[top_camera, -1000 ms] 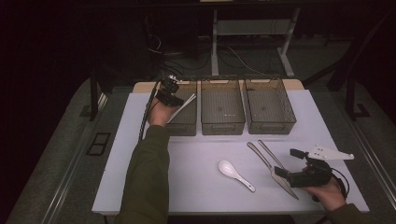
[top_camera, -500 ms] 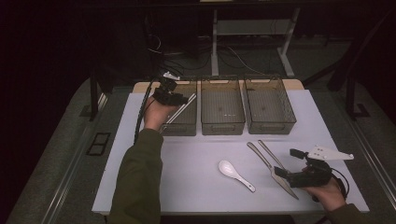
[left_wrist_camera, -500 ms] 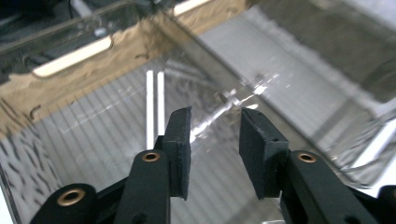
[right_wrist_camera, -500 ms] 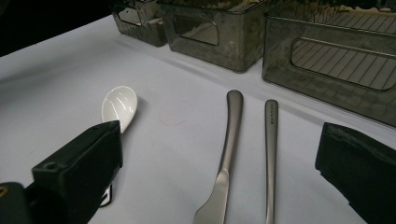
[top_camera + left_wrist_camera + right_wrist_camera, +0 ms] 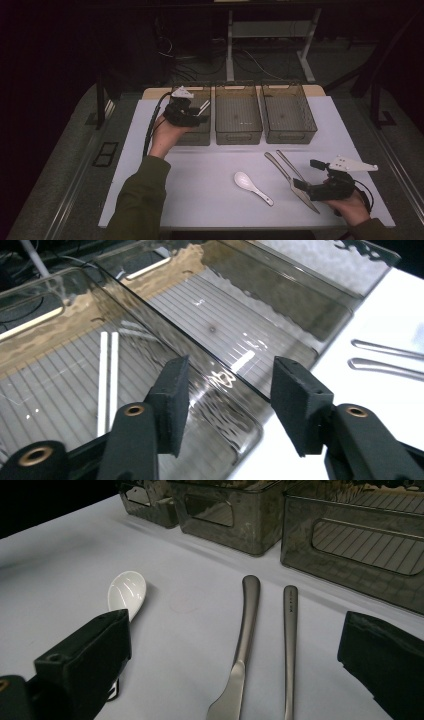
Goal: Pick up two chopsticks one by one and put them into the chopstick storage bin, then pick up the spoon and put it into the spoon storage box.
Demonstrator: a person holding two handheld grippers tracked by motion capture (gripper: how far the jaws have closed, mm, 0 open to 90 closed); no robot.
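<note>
My left gripper [image 5: 191, 112] hovers over the left smoky plastic bin [image 5: 192, 137]. Its jaws have just been opening and stand apart [image 5: 227, 400] with nothing between them. Two white chopsticks [image 5: 107, 375] lie side by side on that bin's ribbed floor. Near the front right of the white mat, my right gripper [image 5: 306, 175] rests open, its jaws wide [image 5: 240, 655] on either side of a steel knife [image 5: 241, 635] and a slim steel handle [image 5: 290, 640]. A white ceramic spoon [image 5: 252, 186] lies on the mat to their left.
Three smoky bins stand in a row at the back of the white mat [image 5: 200, 195]; the middle bin [image 5: 238, 135] and the right bin [image 5: 289, 136] hold nothing visible. Table legs and cables are behind the table in the dark.
The left hand has drawn back a little toward the bin's near wall, and its jaws have parted. The white chopsticks now lie loose in the bin. The right hand has kept still.
</note>
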